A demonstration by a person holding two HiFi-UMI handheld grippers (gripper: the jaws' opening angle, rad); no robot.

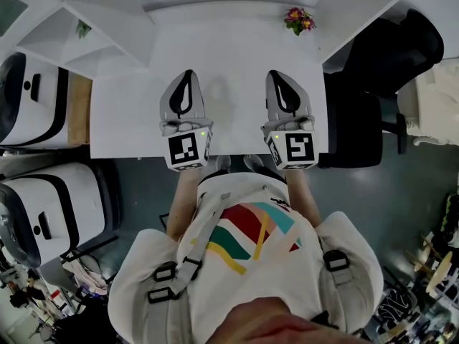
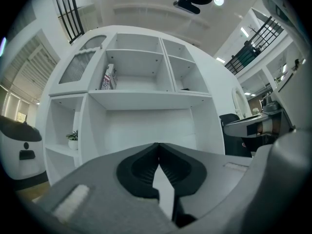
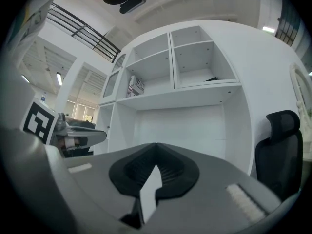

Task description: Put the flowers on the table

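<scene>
Flowers [image 1: 299, 20] sit upper right on the counter [image 1: 237, 56], near its far edge. I see left hand-held gripper [image 1: 188, 75] and right hand-held gripper [image 1: 277, 77] both pinched together, empty. Risk: reaching in with the jaws unopened, I'd likely topple them.

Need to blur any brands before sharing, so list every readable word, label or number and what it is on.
No readable text.
Box on the shelf: print too small to read.
Left cube, on the left gripper: black square pattern, no letters.
Right cube, on the right gripper: the same.
</scene>
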